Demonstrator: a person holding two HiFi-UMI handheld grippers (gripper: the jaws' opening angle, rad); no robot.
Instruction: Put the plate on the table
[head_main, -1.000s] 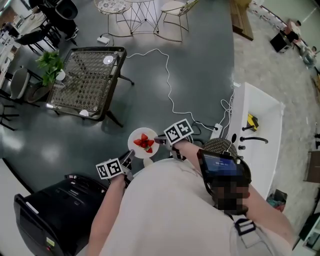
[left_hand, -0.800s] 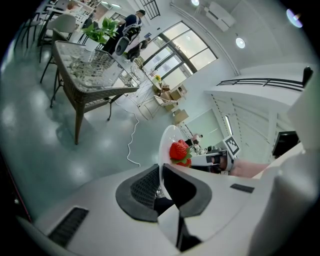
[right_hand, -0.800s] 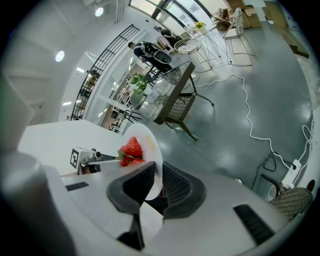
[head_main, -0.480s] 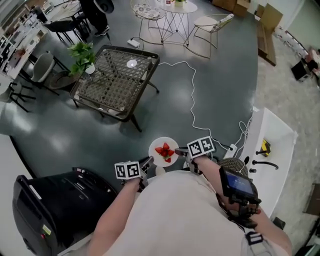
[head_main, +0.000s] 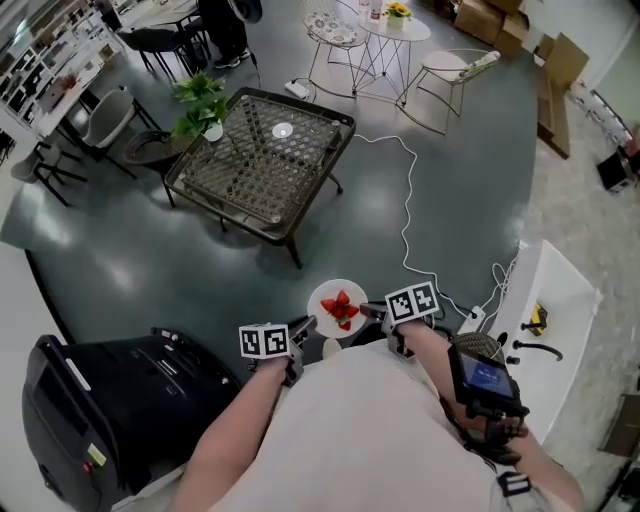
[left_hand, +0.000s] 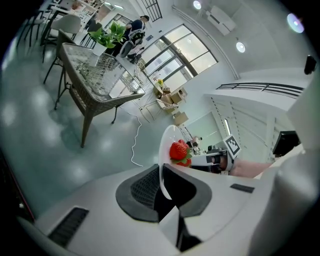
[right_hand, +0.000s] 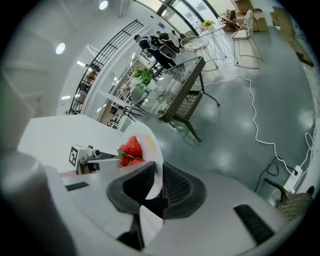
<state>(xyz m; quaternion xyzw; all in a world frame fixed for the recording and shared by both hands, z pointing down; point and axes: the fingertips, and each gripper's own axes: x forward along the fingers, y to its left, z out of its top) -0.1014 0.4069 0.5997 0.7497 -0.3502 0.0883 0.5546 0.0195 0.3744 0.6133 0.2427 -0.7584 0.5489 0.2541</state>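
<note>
Person wears a pale, off-white top (head_main: 350, 430), plain, no print visible. Black device (head_main: 485, 378) with a blue-lit screen sits at the right side, with black straps and a buckle (head_main: 514, 484) below it. Left gripper (head_main: 303, 326) and right gripper (head_main: 370, 310) each carry a white cube with black square markers: left cube (head_main: 264, 341), right cube (head_main: 412, 302). Gripper shells are smooth and light grey-white, with dark slots (left_hand: 70, 226). Pads (left_hand: 142, 187) are dark grey and ribbed, in curved dark housings.

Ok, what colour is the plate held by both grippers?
White; the round white plate with red strawberries shows best in the head view.
</note>
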